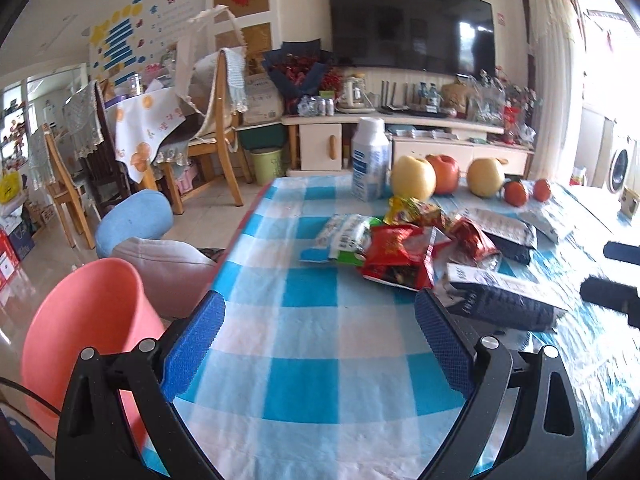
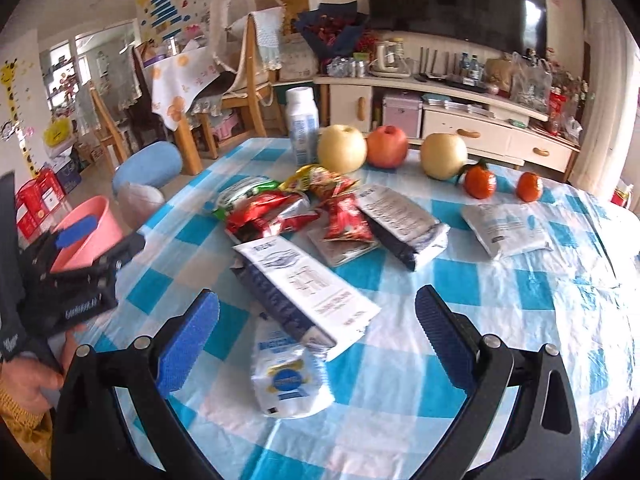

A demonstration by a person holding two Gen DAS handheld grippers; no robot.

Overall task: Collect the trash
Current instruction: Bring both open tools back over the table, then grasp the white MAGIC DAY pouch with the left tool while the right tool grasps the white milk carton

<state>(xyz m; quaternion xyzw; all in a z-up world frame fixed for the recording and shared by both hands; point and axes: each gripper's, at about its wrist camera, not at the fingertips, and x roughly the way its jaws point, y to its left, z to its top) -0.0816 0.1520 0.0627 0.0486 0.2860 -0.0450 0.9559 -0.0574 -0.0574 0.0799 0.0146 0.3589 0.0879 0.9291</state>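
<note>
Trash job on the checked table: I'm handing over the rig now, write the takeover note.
Left gripper: open, empty, over bare cloth at the table's near-left edge.
Right gripper: open, empty, above the white pouch.
Wrappers and flat cartons lie mid-table; fruit and bottle behind them.
Pink bin is off the left edge.
Nothing gripped yet; all visible trash still to collect.

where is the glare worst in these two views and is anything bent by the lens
Left wrist view: window light blows out the right edge, washing the tablecloth there; the TV bows with fisheye curve. Right wrist view: glare sheens the plastic cloth at right, the TV stand curves, and the white pouch between the fingers stays sharp.
</note>
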